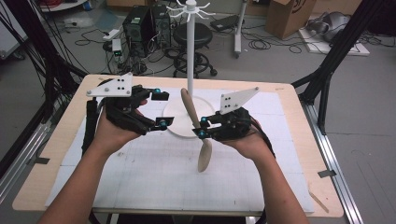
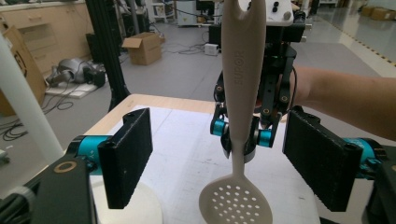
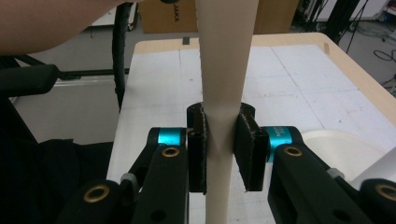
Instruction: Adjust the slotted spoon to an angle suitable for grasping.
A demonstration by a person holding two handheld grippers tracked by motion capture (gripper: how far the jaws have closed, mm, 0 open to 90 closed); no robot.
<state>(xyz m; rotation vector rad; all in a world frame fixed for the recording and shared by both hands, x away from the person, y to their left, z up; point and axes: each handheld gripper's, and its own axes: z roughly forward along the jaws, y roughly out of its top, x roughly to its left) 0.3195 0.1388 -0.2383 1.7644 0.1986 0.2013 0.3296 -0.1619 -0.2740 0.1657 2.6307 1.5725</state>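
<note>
Above the table my right gripper (image 1: pixel 201 127) grips the spoon (image 1: pixel 198 132) tight; my left gripper (image 1: pixel 161 109), open, must line up slowly

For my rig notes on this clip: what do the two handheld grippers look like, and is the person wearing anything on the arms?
Both the left gripper and the right gripper are black linkage frames with teal joints, brass-coloured pivots and flat, rectangular black pads. Each carries a grey three-cornered plate with dark dots. The forearms are bare, no sleeves.
</note>
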